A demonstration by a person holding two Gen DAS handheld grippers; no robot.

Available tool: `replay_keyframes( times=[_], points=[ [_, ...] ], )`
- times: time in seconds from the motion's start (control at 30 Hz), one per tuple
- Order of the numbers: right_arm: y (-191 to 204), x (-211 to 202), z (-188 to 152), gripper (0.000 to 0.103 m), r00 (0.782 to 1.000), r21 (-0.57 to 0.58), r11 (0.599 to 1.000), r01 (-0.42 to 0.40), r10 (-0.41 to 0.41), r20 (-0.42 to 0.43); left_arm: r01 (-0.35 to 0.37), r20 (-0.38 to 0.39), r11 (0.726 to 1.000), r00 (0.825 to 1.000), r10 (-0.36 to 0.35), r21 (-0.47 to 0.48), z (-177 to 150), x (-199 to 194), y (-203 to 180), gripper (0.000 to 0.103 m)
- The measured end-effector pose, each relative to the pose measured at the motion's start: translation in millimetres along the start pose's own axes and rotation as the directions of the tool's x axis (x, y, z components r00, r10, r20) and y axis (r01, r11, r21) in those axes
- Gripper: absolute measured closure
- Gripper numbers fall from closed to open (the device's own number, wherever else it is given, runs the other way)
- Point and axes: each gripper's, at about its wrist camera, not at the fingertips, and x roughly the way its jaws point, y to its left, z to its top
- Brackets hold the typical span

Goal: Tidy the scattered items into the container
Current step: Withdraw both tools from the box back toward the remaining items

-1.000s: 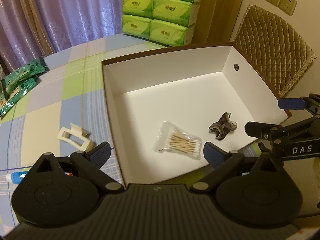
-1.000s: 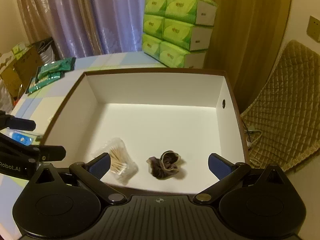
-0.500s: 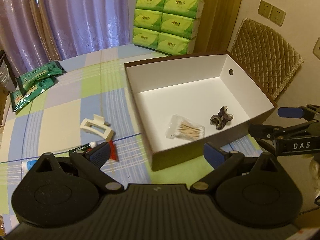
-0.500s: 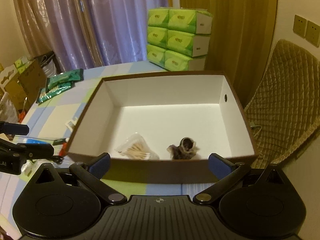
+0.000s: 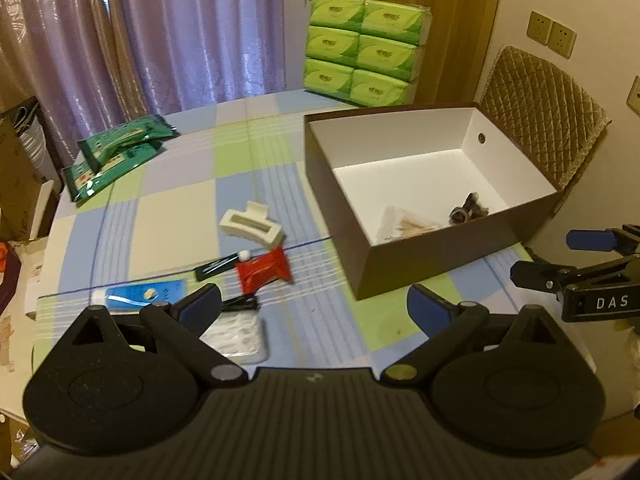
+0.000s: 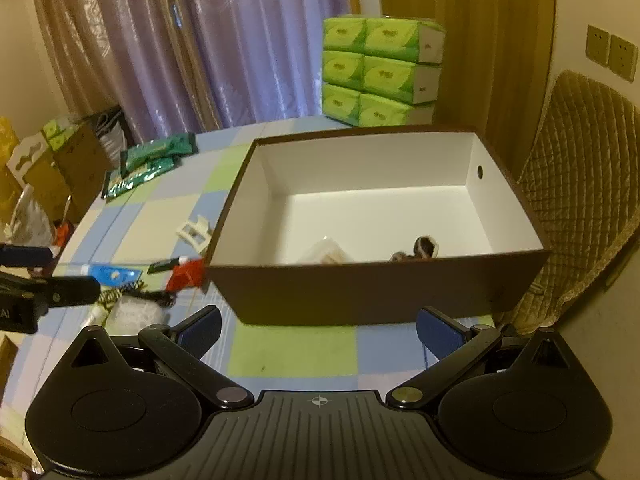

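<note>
While both pairs of tongs hang above the near edge of the checked surface (image 5: pixel 180 216), we carry nothing: the left tongs (image 5: pixel 314 306) stand spread wide with only cloth between their blue pads, and the right tongs (image 6: pixel 318 330) are likewise splayed and empty.

The brown box (image 5: pixel 432 256) with its white lining sits at the right of the surface, and we can see a clear pack of cotton swabs (image 5: pixel 404 226) and a dark hair tie (image 5: pixel 468 210) lying on its floor near the front wall, so part of the tidying looks done.

What is left lies in a loose cluster to the left of the box:
- a cream hair claw (image 5: pixel 252 226)
- a red sachet (image 5: pixel 264 270), with a thin dark tube (image 5: pixel 220 266) just beside it
- a blue tube (image 5: pixel 144 294)
- a pale, clear packet (image 5: pixel 236 336) just by the left pad, a black item touching its far edge

We judge that our left tongs are held open and low over this cluster because it is the nearer side for them, and the packet seems the easiest next pick. Our right tongs face the box front, well placed to wait or steady it.

The green packs (image 5: pixel 116 152) at the far left and the stacked tissue packs (image 5: pixel 364 64) behind look like stored goods, not scatter.
</note>
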Motion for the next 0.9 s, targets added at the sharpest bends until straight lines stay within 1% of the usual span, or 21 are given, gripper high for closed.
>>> replay_keyframes(
  times=[0.2,0.37,0.67,0.9],
  points=[
    [17.4,1.0,-13.7,0.002,1.0,0.017,1.0,-0.007,0.008,-0.014,-0.012,-0.017,1.0,1.0,0.012,-0.028,-17.6,-7.2,24.7,0.005],
    [35.4,4.0,-25.8,0.002,0.999,0.032,0.999,-0.023,0.024,-0.03,-0.001,-0.016,0.999,1.0,0.0,-0.052,-32.8,-11.2,44.4,0.005],
    [77.1,29.5,-44.7,0.002,0.993,0.029,0.998,-0.062,0.065,-0.094,-0.012,-0.029,0.997,1.0,0.01,-0.074,-59.6,-7.2,86.4,0.006],
    [109.1,54.1,-51.8,0.002,0.989,0.026,0.997,-0.069,0.071,-0.127,-0.026,-0.048,0.996,0.999,0.022,-0.086,-80.6,4.8,122.2,0.008]
  ],
)
